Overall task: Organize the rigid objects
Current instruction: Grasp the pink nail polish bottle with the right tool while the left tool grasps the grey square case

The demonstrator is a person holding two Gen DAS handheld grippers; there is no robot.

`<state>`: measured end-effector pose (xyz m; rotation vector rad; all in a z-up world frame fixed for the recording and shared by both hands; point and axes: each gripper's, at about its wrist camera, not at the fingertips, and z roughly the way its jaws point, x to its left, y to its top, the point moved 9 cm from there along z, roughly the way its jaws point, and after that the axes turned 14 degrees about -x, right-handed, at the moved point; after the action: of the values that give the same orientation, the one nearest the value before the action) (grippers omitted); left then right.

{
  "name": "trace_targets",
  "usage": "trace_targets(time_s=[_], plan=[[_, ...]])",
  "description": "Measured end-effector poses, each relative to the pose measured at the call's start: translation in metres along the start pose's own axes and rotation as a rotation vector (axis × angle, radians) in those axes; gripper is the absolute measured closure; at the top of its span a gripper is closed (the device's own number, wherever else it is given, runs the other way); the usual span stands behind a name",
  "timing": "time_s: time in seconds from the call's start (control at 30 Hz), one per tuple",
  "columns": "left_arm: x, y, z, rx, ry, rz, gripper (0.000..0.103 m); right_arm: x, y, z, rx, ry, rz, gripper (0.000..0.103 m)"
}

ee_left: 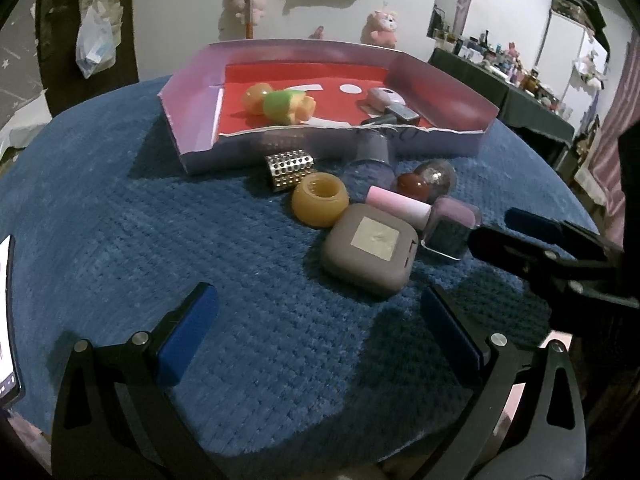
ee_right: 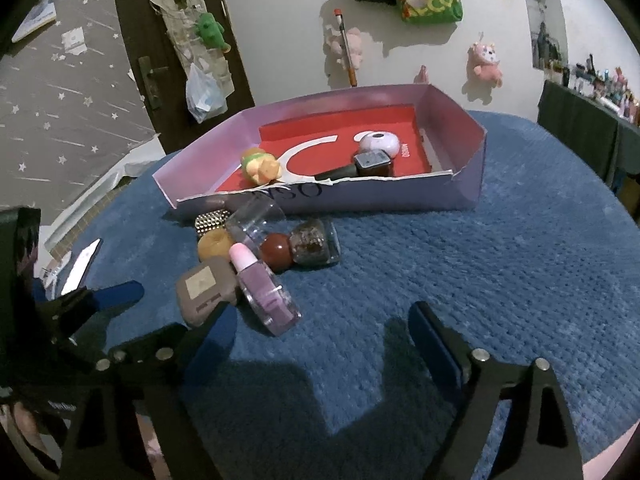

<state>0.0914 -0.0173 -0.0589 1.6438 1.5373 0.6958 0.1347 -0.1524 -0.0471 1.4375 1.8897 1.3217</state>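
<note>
- Stuff to sort is bunched up on the blue cloth [ee_left: 168, 216], right in front of the lilac tray [ee_left: 192, 136]: a grey-brown square case [ee_left: 370, 254], an amber ring-shaped piece [ee_left: 319, 199], a studded metal cuff [ee_left: 289, 170], a pink-capped bottle [ee_right: 262, 288], a red bead [ee_right: 277, 251] and a clear glittery dome [ee_left: 436, 176].
- Case, ring, bottle and bead are pretty much touching each other.
- Already in the tray, on its red liner: a green-and-yellow toy [ee_left: 286, 106], a pale pink rounded thing [ee_left: 384, 97] and a dark bottle with a square cap [ee_right: 372, 163], lying on its side.
- Left gripper [ee_left: 320, 332] is spread wide with nothing between the blue pads, hovering just short of the grey case.
- Right gripper [ee_right: 320, 340] is also released and empty; its left finger sits right beside the case and the pink bottle, can't tell if it's touching.
- A phone [ee_right: 82, 266] lies at the cloth's left edge.
</note>
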Motion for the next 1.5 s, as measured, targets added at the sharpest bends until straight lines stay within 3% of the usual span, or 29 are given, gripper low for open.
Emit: trace_targets(time_s=[0.37,0.6,0.77,0.93,1.13,1.3,1.5], plan=[[-0.011,0.007,0.012,-0.006,-0.03,0.054,0.001,0.008,0.003,0.019,0.068,0.106,0.065,0.04],[-0.01,0.01,0.017,-0.011,-0.029,0.068,0.02,0.02,0.006,0.027,0.099,0.179,0.084,0.065],[-0.016,0.012,0.016,-0.016,-0.056,0.075,0.031,0.023,0.007,0.029,0.102,0.187,0.076,0.067],[-0.024,0.011,0.013,-0.019,-0.083,0.081,0.052,0.022,0.006,0.023,0.096,0.2,0.094,0.073],[-0.015,0.009,0.006,-0.021,-0.069,0.065,0.052,0.021,0.006,0.01,0.077,0.191,0.091,0.076],[0.01,0.006,-0.002,-0.024,-0.012,0.027,0.052,0.025,-0.002,0.0,0.052,0.164,0.014,0.077],[0.025,0.005,-0.003,-0.021,-0.008,-0.018,0.052,0.035,-0.013,-0.006,-0.005,0.142,-0.102,0.077]])
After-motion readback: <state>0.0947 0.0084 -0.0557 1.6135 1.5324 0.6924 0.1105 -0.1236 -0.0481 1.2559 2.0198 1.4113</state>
